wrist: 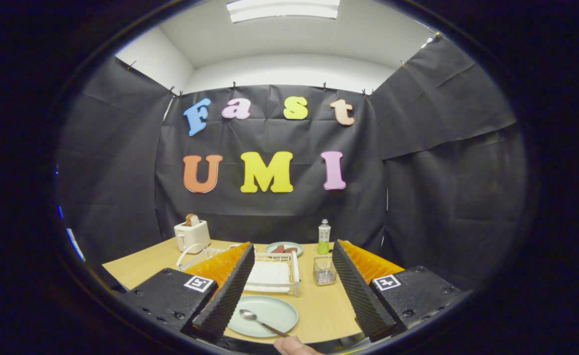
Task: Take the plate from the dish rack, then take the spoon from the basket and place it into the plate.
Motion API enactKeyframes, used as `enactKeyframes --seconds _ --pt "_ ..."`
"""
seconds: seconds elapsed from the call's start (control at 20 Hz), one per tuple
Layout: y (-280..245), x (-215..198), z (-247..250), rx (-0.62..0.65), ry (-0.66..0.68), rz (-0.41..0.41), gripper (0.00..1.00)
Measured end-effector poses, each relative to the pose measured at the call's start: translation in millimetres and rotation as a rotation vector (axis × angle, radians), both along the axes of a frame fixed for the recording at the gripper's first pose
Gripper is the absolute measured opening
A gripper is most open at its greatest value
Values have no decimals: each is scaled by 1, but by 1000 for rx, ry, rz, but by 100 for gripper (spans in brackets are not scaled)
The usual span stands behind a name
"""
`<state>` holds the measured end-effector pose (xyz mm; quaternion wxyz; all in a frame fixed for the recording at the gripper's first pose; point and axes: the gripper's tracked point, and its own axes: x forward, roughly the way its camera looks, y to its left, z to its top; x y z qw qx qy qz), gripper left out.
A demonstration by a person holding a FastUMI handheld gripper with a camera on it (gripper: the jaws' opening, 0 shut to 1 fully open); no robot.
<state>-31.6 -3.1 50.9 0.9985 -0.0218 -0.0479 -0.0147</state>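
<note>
Plate (270,313) lies flat on the wooden table (324,308) near its front edge, between the fingers of the gripper (290,283), which stand spread wide and grip nothing. A spoon (256,319) rests in the plate, its handle end cut off beside a fingertip (293,346) at the near rim. Bare tabletop lies right of the plate. Just beyond, the white dish rack (275,272) is partly hidden by the left finger; a wire basket (324,271) stands beside it. Farther back: a toaster (191,234), a second plate (284,248) holding indistinct brown pieces, and a green bottle (323,237).
</note>
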Motion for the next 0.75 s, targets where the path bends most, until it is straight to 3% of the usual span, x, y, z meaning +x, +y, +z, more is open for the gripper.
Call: enactKeyframes --seconds 0.75 --pt "18 0 -11 -44 23 24 100"
